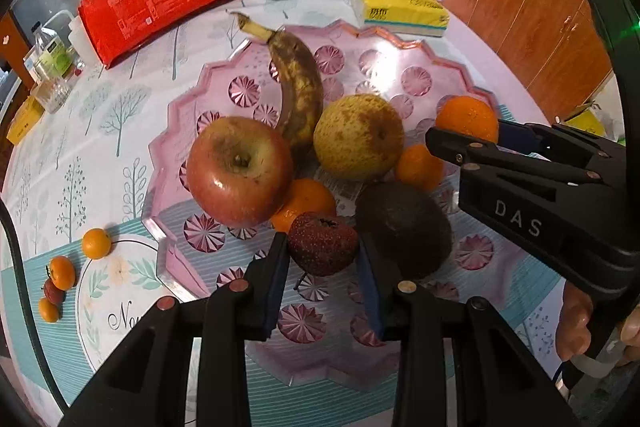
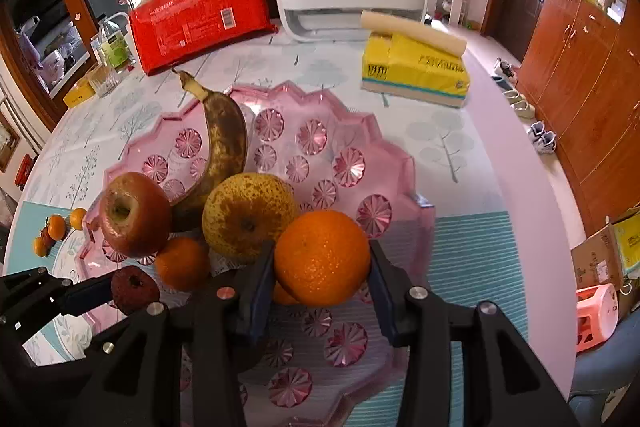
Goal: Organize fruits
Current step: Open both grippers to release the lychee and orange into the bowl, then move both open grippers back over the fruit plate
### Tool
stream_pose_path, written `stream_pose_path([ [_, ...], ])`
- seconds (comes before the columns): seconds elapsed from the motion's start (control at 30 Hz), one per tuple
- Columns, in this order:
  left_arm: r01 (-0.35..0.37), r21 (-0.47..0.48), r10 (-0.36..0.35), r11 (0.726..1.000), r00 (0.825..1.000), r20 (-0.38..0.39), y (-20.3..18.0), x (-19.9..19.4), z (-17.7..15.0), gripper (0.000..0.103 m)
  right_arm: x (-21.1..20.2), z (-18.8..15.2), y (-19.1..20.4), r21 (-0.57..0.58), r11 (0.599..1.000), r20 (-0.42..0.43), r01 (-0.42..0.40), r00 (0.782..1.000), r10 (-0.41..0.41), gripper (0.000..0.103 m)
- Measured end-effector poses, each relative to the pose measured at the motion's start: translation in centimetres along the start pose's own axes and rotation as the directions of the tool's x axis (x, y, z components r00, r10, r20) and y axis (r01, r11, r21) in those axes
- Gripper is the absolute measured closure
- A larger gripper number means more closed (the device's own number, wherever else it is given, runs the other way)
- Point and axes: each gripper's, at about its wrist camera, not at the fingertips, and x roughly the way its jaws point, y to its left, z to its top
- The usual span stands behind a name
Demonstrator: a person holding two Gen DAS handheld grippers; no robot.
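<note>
Left wrist view
Left tongs (image 1: 323,267): closed on a small dark red fruit (image 1: 322,243), one blue pad against each side of it.
Small dark red fruit, position: held above the near part of the pink tray (image 1: 208,75); whether it touches the tray cannot be told.
Tray contents: red apple (image 1: 240,169), spotted pear (image 1: 358,137), browned banana (image 1: 298,91) with its stem over the far rim, dark avocado (image 1: 404,227), and small oranges (image 1: 306,203) lying between them.
Right tongs (image 1: 460,141): enter from the right edge, gripping a large orange (image 1: 466,117) over the right side of the tray.
Loose fruit: a few small orange fruits (image 1: 96,243) lie on the bench (image 1: 100,131) left of the tray, well apart from it.
Background: red packet (image 1: 156,3) and yellow tissue pack (image 1: 400,11) on the far bench.

Right wrist view
Right tongs (image 2: 322,275): closed on the large orange (image 2: 322,257), pads pressed to both of its sides.
Large orange, position: held over the near centre of the pink tray (image 2: 400,163), just right of the spotted pear (image 2: 248,215).
Left tongs (image 2: 116,285): at the left edge, one blue pad seen against the small dark red fruit (image 2: 134,289); the other pad is hidden.
Other fruit: red apple (image 2: 134,219) left of the pear, browned banana (image 2: 224,147) behind both, a small orange (image 2: 182,263) beneath them.
Bench (image 2: 460,155): carries the tray, the red packet (image 2: 200,19) and the yellow tissue pack (image 2: 416,75).
</note>
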Motion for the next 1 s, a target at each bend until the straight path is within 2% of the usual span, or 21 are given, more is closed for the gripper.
stream_pose_path([
  [0.17, -0.014, -0.012, 0.014, 1.0, 1.0, -0.017, 0.5, 0.6, 0.0, 0.068, 0.7, 0.0, 0.4, -0.012, 1.0, -0.016, -0.021, 1.0, 0.02, 0.058],
  [0.23, -0.018, -0.021, 0.017, 1.0, 1.0, -0.014, 0.8, 0.6, 0.0, 0.058, 0.9, -0.1, 0.6, -0.02, 1.0, -0.014, -0.02, 1.0, 0.02, 0.058],
  [0.3, -0.026, -0.028, 0.026, 0.999, 1.0, -0.003, 1.1, 0.4, -0.1, 0.039, 0.9, -0.1, 0.6, -0.02, 1.0, -0.007, -0.018, 1.0, 0.018, 0.057],
  [0.4, -0.037, -0.032, 0.038, 0.999, 0.999, 0.016, 1.4, -0.2, -0.2, 0.031, 0.5, -0.3, 0.5, -0.009, 1.0, 0.005, -0.023, 1.0, 0.023, 0.049],
  [1.0, -0.046, -0.118, 0.054, 0.992, 0.996, 0.066, 3.8, -3.6, -1.0, 0.025, -3.8, -0.5, 1.3, 0.011, 0.999, 0.083, -0.053, 0.995, 0.052, 0.046],
])
